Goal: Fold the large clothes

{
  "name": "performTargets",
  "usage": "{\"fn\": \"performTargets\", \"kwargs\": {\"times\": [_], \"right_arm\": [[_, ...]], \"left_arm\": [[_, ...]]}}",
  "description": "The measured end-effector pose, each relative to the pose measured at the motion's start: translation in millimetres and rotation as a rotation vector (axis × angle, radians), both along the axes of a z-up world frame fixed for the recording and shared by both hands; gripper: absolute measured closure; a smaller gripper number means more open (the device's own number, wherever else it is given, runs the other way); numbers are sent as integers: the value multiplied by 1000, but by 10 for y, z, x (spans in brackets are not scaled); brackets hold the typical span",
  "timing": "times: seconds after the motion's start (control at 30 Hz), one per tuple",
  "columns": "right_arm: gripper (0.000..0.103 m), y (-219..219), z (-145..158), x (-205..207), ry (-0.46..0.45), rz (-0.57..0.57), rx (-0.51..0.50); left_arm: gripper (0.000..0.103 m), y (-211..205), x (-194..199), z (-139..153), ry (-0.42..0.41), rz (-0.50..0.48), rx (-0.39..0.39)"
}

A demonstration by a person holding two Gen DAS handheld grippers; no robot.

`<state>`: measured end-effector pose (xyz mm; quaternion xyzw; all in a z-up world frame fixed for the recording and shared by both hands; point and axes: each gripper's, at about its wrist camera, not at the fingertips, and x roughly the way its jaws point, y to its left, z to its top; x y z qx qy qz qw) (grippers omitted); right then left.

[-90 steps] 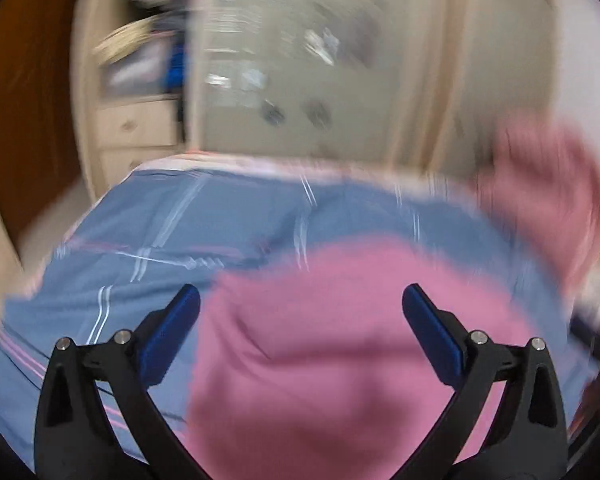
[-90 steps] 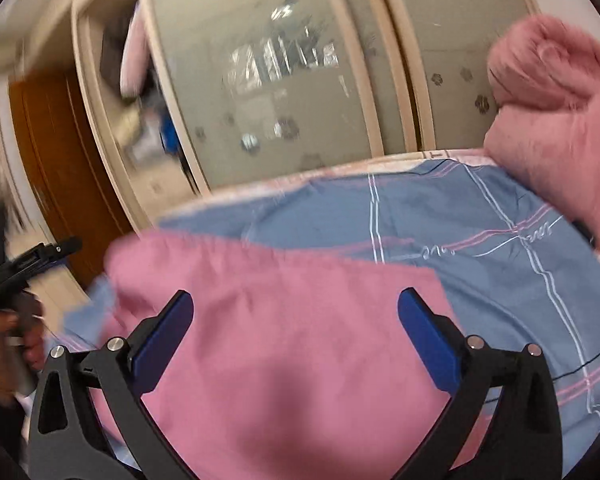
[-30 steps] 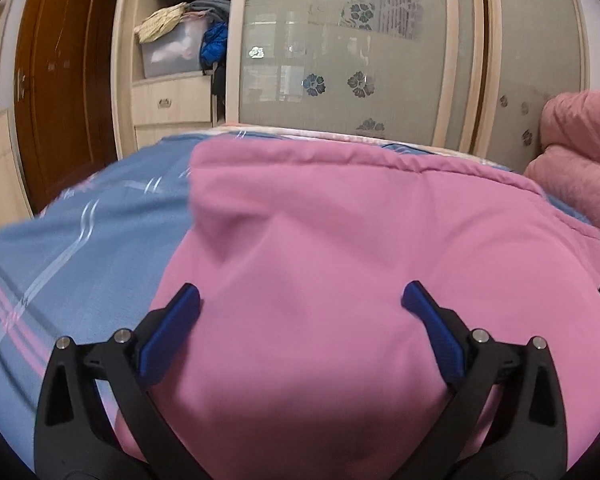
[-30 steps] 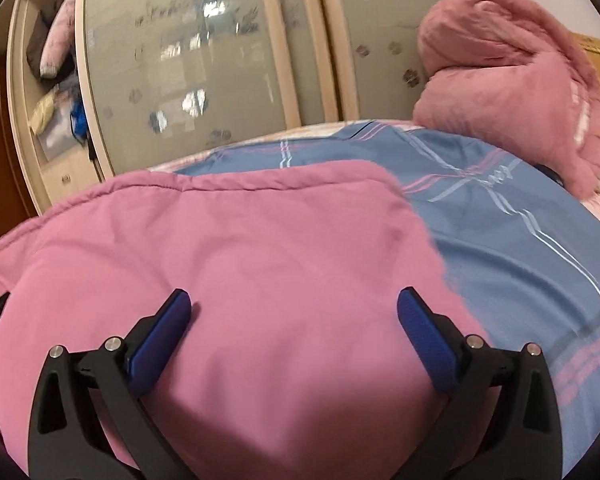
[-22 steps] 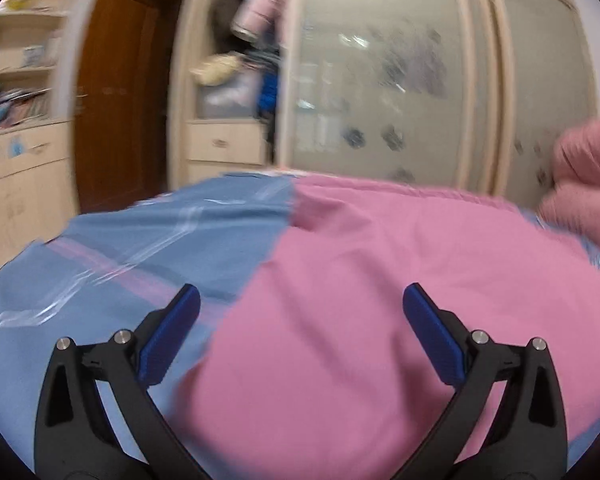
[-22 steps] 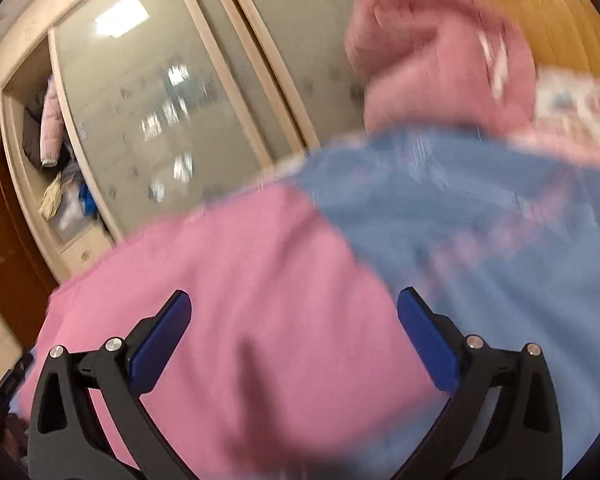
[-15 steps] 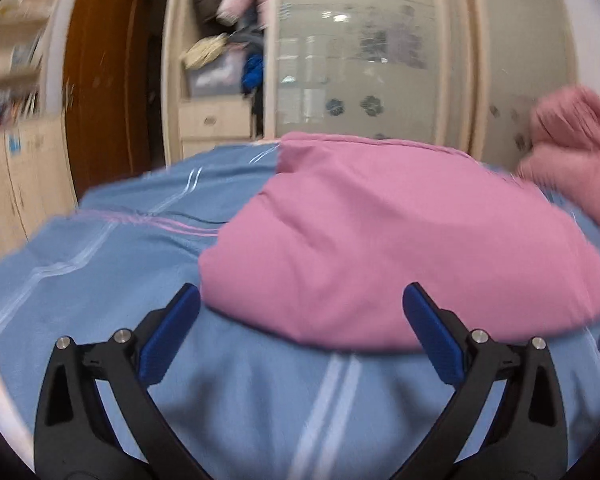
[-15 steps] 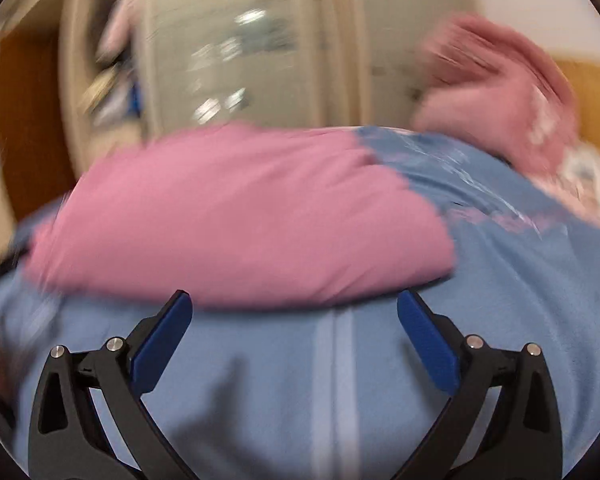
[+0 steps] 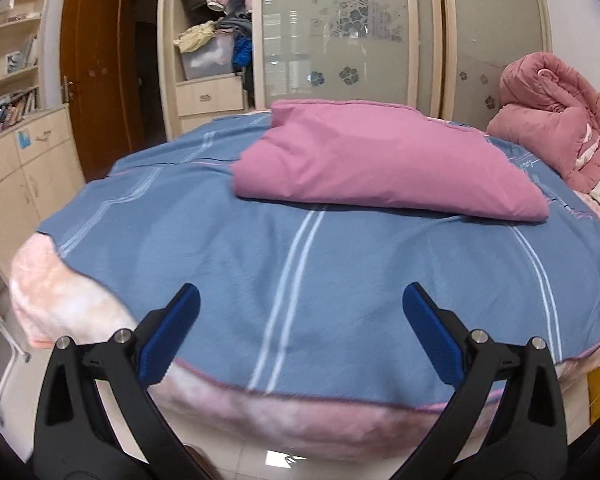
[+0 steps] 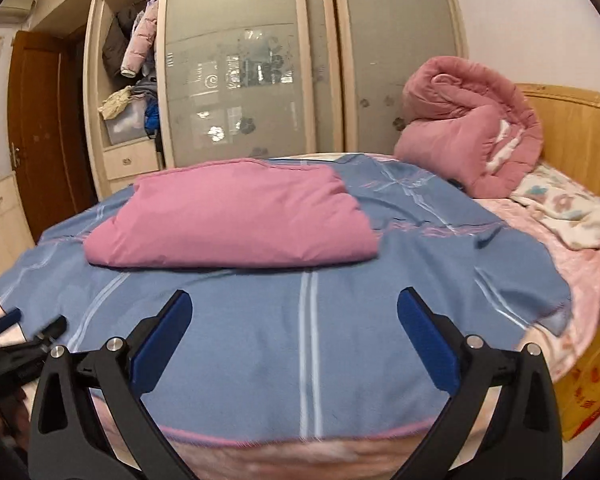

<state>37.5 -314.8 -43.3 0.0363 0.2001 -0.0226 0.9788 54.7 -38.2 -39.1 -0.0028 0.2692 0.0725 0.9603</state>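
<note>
Right wrist view: pink garment (image 10: 236,220) folded flat on blue sheet (image 10: 308,344); left tool (image 9: 300,336), right tool (image 10: 294,332) both released, empty.

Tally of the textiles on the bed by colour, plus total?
Pink: 2, the folded pink garment and the rolled pink quilt.
Blue: 1, the striped blue sheet.
White floral: 1, the floral blanket.
Total: 4
</note>
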Motion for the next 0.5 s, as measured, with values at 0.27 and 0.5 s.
{"fn": "performTargets", "kwargs": {"times": [0.27, 0.5], "right_arm": [[1, 71, -244, -39, 69, 27, -7], [1, 90, -264, -7, 75, 46, 21]], "left_arm": [[2, 44, -118, 123, -17, 13, 15], [2, 22, -79, 125, 15, -2, 19]]}}
